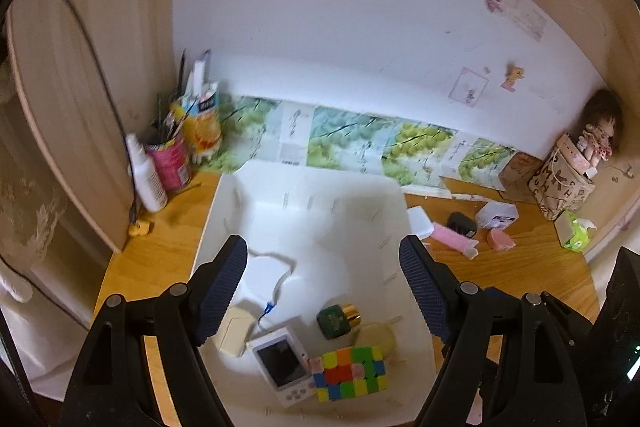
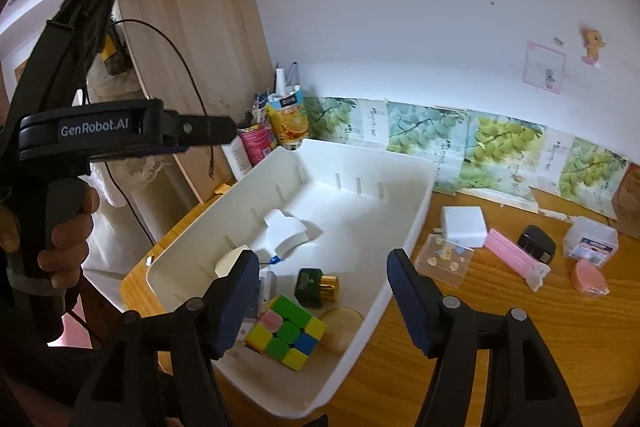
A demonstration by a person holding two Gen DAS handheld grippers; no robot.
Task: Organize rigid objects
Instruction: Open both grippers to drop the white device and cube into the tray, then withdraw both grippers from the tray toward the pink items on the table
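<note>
A: What sat in the white bin (image 2: 416, 223)?

B: At its near end lay a colour cube (image 2: 286, 333), a dark green bottle with a gold cap (image 2: 316, 282) just beyond it, and a pale flat stone-like piece (image 2: 340, 327) against the right wall. A small white handheld game console (image 1: 282, 363) lay left of the cube, a cream box (image 1: 236, 331) beside it. Farther in was a white charger with a cord (image 2: 286, 231). The far half of the bin was bare.

A: And outside it?

B: On the wooden desk (image 2: 520, 339) to the right: a clear plastic case (image 2: 444, 259) just beside the bin, a white block (image 2: 464, 227), a pink strip (image 2: 510, 253), a black adapter (image 2: 536, 243), a small white tub (image 2: 590, 243) and a pink round piece (image 2: 592, 277). All stood apart from the bin.

A: The tools?

B: The left tool (image 1: 324, 287) hung over the bin with its jaws wide apart and nothing between them. The right tool (image 2: 320, 303) was parted too, over the bin's near right wall, its pads touching nothing.

A: The room?

B: At the far left corner stood a pink can of pens (image 1: 170, 159), a juice carton (image 1: 204, 125) and a white bottle (image 1: 146, 177). Grape-print paper (image 2: 500, 143) ran along the foot of a white wall (image 2: 400, 27) with stickers. A doll (image 1: 598, 131) sat far right.
</note>
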